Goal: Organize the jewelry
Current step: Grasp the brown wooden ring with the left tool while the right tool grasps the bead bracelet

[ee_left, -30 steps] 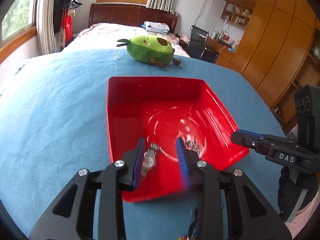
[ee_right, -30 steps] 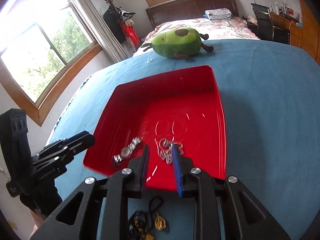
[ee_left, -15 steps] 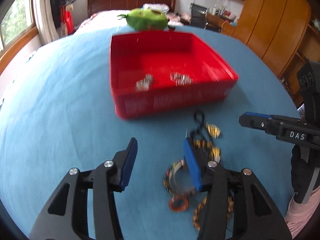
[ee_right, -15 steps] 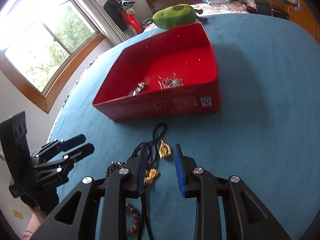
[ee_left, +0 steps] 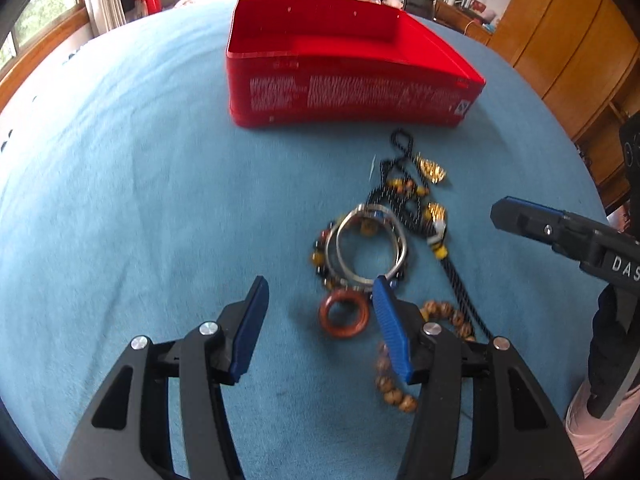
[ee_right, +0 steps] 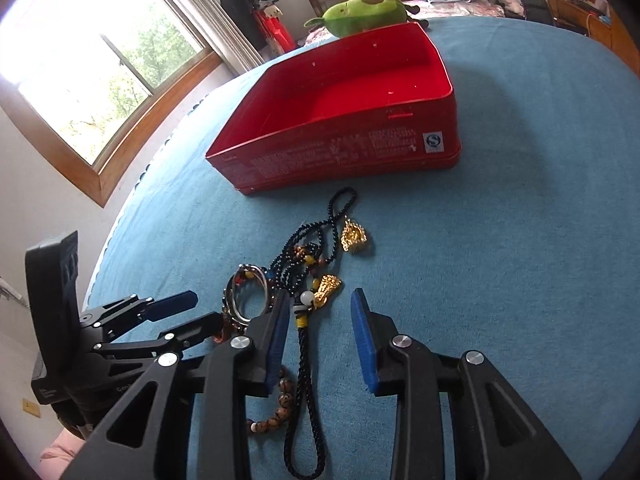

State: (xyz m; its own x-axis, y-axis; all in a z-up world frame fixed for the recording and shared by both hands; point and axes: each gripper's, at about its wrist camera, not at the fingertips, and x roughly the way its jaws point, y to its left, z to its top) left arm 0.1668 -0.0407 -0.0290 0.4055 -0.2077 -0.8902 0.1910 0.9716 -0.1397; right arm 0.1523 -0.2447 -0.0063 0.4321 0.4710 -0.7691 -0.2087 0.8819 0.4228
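A tangle of jewelry lies on the blue cloth in front of the red tray (ee_left: pixel 352 96): silver bangles (ee_left: pixel 370 246), a brown ring (ee_left: pixel 344 318), a black bead necklace (ee_right: pixel 304 240) with gold pendants (ee_right: pixel 354 236), and wooden beads (ee_left: pixel 390 384). My left gripper (ee_left: pixel 320 284) hangs just over the pile with its jaws opening. The brown ring lies between its fingers, untouched. My right gripper (ee_right: pixel 320 296), jaws also opening, straddles a gold pendant (ee_right: pixel 328 286) and the black cord (ee_right: pixel 304 360) without pressing them. The tray's front wall hides its inside.
A green avocado plush (ee_right: pixel 368 10) sits behind the tray. The blue cloth stretches bare to the left of the pile (ee_left: pixel 120 200) and to its right (ee_right: pixel 500 260). A window, a bed and wooden cabinets surround the table.
Both grippers have drawn back from over the tray and sunk toward the jewelry pile in front of it. Their jaws have widened. A watch and a silver chain stayed in the tray.
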